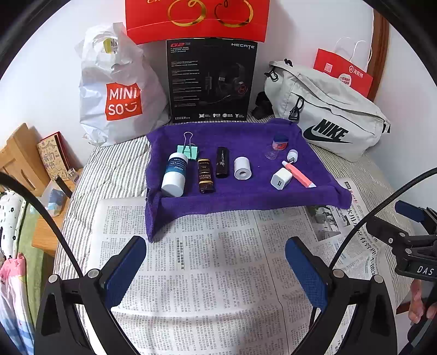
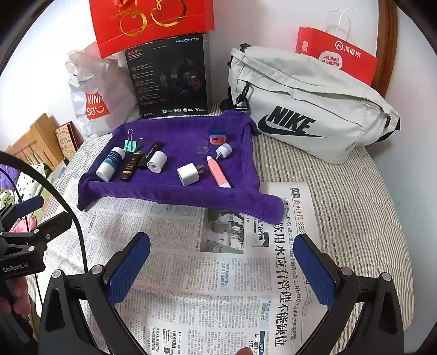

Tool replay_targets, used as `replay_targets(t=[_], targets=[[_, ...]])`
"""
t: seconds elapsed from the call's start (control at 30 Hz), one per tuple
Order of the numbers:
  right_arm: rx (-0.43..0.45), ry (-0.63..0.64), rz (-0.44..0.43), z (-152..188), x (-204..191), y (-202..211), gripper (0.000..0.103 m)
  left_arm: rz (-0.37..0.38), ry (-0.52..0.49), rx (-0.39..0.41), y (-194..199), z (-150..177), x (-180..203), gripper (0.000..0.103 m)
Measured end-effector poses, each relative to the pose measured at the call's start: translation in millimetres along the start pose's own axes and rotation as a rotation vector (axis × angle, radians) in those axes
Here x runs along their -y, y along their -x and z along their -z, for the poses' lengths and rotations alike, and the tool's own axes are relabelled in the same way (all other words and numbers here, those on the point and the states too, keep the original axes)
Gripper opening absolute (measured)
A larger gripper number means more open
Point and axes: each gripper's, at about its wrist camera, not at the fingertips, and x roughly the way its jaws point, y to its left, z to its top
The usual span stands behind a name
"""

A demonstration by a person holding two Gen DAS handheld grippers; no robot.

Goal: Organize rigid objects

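Note:
A purple towel (image 1: 240, 196) (image 2: 174, 194) lies on a striped bed over newspaper. On it lie a white-and-blue bottle (image 1: 174, 174) (image 2: 110, 163), a green binder clip (image 1: 188, 150), a brown tube (image 1: 205, 176), a black tube (image 1: 221, 162), a white roll (image 1: 242, 168) (image 2: 157, 161), a white charger (image 1: 281, 179) (image 2: 188, 173), a pink pen (image 1: 299, 174) (image 2: 217, 172), a small jar (image 1: 280, 142) (image 2: 217, 136) and a white cap (image 1: 292, 155). My left gripper (image 1: 215, 267) is open and empty over the newspaper. My right gripper (image 2: 222, 267) is open and empty too.
Behind the towel stand a white Miniso bag (image 1: 120, 92), a black headset box (image 1: 210, 79), a red gift bag (image 1: 196, 19), a grey Nike bag (image 1: 327, 114) (image 2: 306, 109) and a red paper bag (image 2: 336, 54). A wooden bedside stand (image 1: 24, 161) is at the left.

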Motion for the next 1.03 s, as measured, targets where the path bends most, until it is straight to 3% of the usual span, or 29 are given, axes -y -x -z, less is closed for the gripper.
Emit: replay_targets(t=[1.03], targets=[[0.003, 0.008, 0.000, 2.4, -3.6, 2.3, 0.103, 0.000, 0.023, 0.013, 3.6, -0.8, -8.0, 0.103]])
